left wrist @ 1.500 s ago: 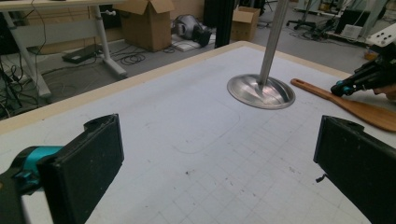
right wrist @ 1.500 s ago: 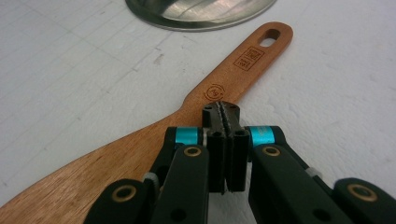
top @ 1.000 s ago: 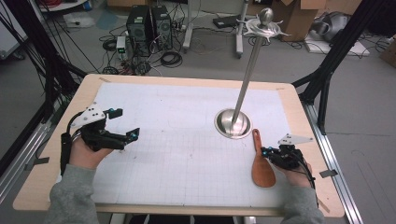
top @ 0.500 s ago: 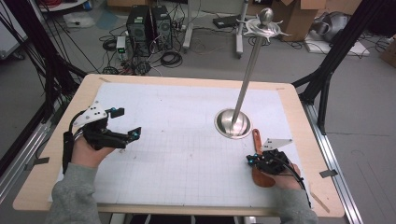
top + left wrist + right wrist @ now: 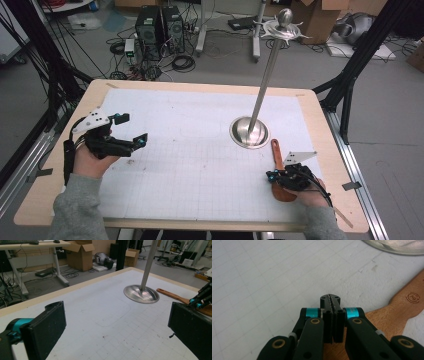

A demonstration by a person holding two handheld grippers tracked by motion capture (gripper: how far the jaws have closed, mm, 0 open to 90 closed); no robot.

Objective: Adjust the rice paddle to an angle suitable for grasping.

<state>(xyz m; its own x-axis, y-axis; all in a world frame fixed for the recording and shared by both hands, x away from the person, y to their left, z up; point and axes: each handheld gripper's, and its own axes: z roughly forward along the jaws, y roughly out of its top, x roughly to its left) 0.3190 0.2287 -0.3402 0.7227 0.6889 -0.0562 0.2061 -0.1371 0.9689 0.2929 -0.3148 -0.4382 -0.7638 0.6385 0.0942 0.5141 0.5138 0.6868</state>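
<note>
Left gripper (image 5: 131, 129) wide apart, empty, hovering; right gripper (image 5: 270, 176) pressed together, empty, over wooden spatula (image 5: 278, 159).

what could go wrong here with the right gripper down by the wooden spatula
1. The right gripper has its jaws shut above the wooden spatula, so pressing down may just shove it instead of gripping.
2. A shoved spatula could knock into the metal stand, whose base lies just beyond the handle tip.

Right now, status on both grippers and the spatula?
Left gripper open, off the mat. Right gripper shut, empty, over the wooden spatula. Metal stand close beside the spatula's handle.
</note>
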